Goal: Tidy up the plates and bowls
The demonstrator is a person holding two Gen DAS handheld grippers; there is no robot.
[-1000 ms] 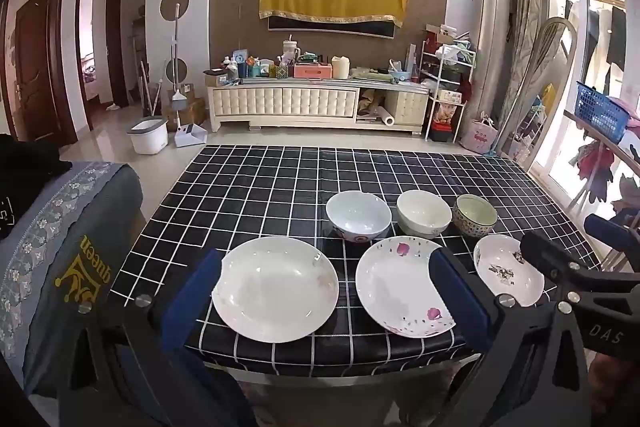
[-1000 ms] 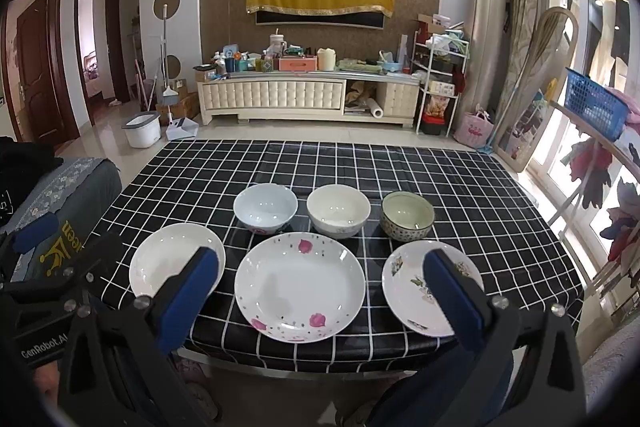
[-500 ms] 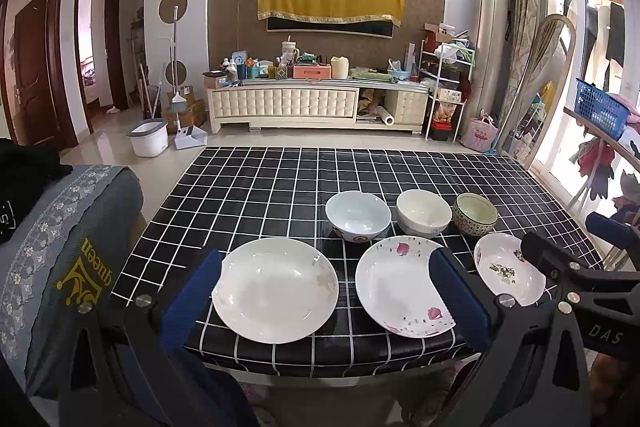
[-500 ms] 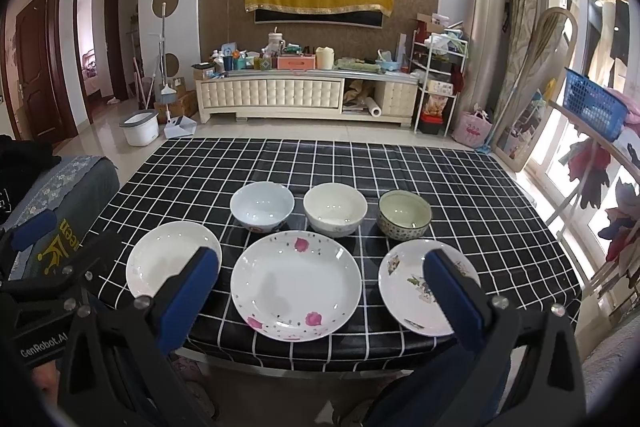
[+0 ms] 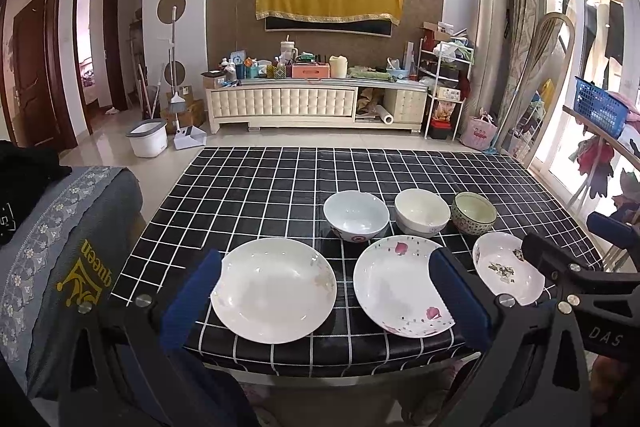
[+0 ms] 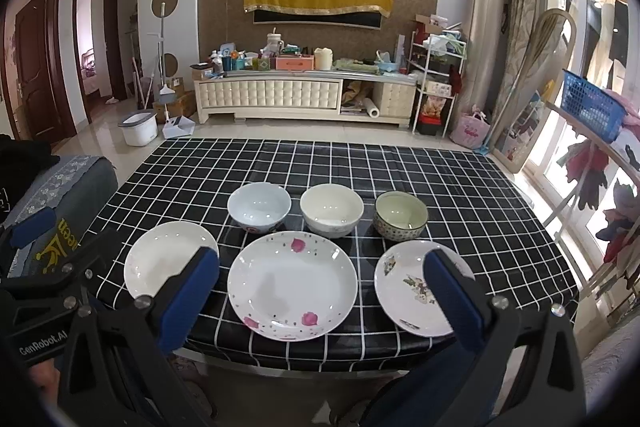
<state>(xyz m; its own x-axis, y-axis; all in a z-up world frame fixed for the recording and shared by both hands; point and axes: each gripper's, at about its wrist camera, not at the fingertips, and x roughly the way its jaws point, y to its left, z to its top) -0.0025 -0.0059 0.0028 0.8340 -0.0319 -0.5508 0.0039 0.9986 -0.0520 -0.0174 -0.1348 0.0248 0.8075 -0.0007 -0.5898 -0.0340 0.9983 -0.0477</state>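
Observation:
Three plates lie in a row at the table's near edge: a plain white plate (image 5: 274,289) (image 6: 170,259), a pink-flowered plate (image 5: 400,285) (image 6: 292,285) and a leaf-patterned plate (image 5: 506,273) (image 6: 416,287). Behind them stand a pale blue bowl (image 5: 356,215) (image 6: 259,207), a cream bowl (image 5: 422,213) (image 6: 331,211) and a green-patterned bowl (image 5: 474,213) (image 6: 401,215). My left gripper (image 5: 324,289) is open and empty, short of the table edge near the white plate. My right gripper (image 6: 320,285) is open and empty, in front of the flowered plate.
The table (image 5: 280,183) has a black checked cloth. A grey chair back with yellow lettering (image 5: 72,251) stands at its left. A rack with a blue basket (image 6: 592,105) is on the right. A TV cabinet (image 5: 316,103) lines the far wall.
Both grippers have risen slightly and stayed open; the dishes sit a little lower in view. No dish has moved.

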